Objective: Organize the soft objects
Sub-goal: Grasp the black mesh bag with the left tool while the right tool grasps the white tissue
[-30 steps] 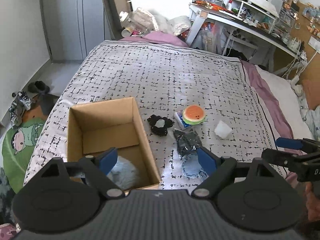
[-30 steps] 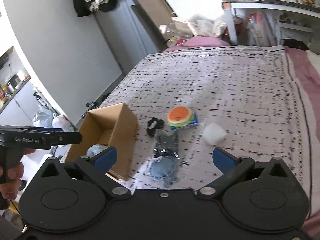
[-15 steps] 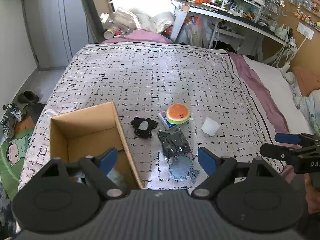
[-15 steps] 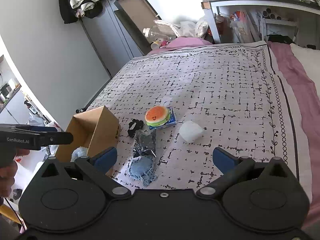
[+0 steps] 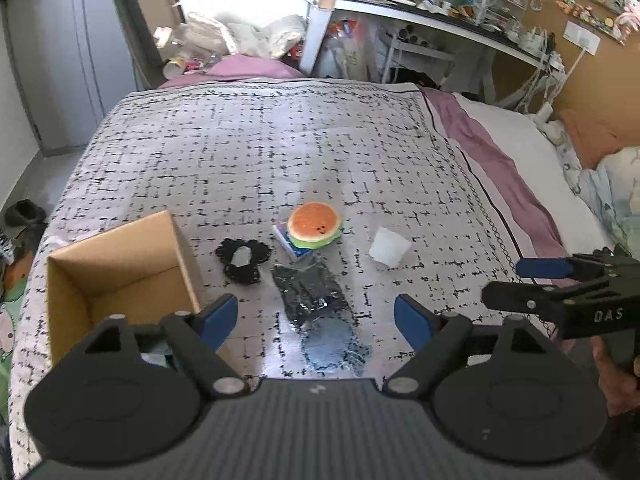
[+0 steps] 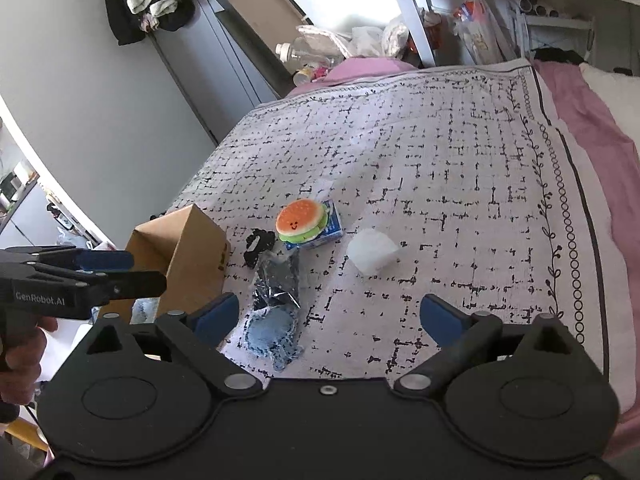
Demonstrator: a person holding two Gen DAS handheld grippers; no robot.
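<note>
While both grippers hover open, burger plush (image 5: 315, 226) lies beside cardboard box (image 5: 120, 256).

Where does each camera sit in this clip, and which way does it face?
Left wrist: rides the left tongs, open and empty, facing along the bed over the cardboard box and burger plush; the right tongs show at the right edge.
Right wrist: rides the right tongs, open and empty, looking the same way from further right; the left tongs and a hand show at left.
Shared: box, burger plush, white pouch, blue cloth.
</note>
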